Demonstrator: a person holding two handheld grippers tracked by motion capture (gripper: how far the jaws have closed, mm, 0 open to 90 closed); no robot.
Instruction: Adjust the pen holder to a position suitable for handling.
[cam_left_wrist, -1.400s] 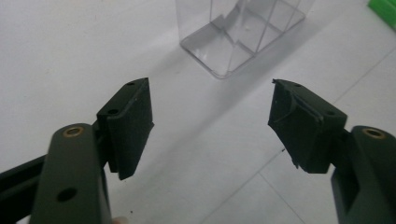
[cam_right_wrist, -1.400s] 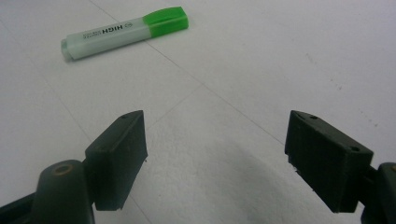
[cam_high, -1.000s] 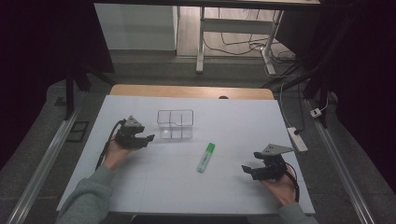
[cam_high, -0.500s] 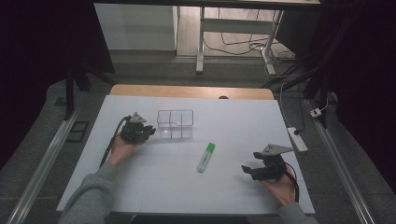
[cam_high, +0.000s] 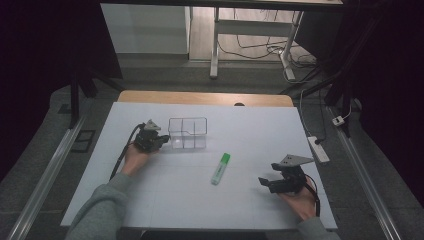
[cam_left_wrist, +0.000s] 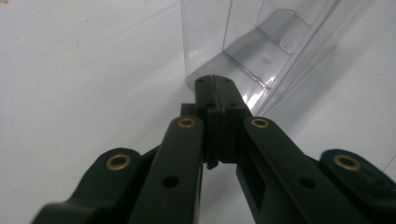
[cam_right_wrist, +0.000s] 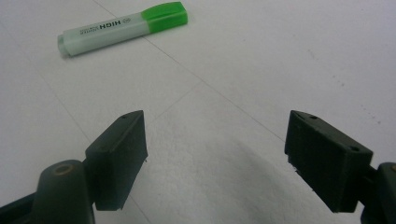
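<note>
A clear plastic box (cam_high: 188, 133) with dividers stands on the white table (cam_high: 150, 200) left of centre. My left gripper (cam_high: 162, 141) lies just left of the box, tips close to its wall. In the left gripper view its jaws (cam_left_wrist: 213, 81) have just been closing and now meet with nothing between them, the box (cam_left_wrist: 261, 42) right ahead. A green-capped highlighter (cam_high: 220, 168) lies mid-table. My right gripper (cam_high: 265, 182) rests near the front right, open and empty, pointing toward the highlighter (cam_right_wrist: 123, 27), which lies well beyond its fingertips (cam_right_wrist: 215, 149).
A wooden strip (cam_high: 200, 97) runs along the table's far edge. A power strip (cam_high: 319, 148) and cables lie on the floor to the right. A desk frame (cam_high: 215, 45) stands beyond the table.
My left hand has slid right toward the clear box, and its jaws have drawn together. The right hand, the highlighter and the box have kept still.
</note>
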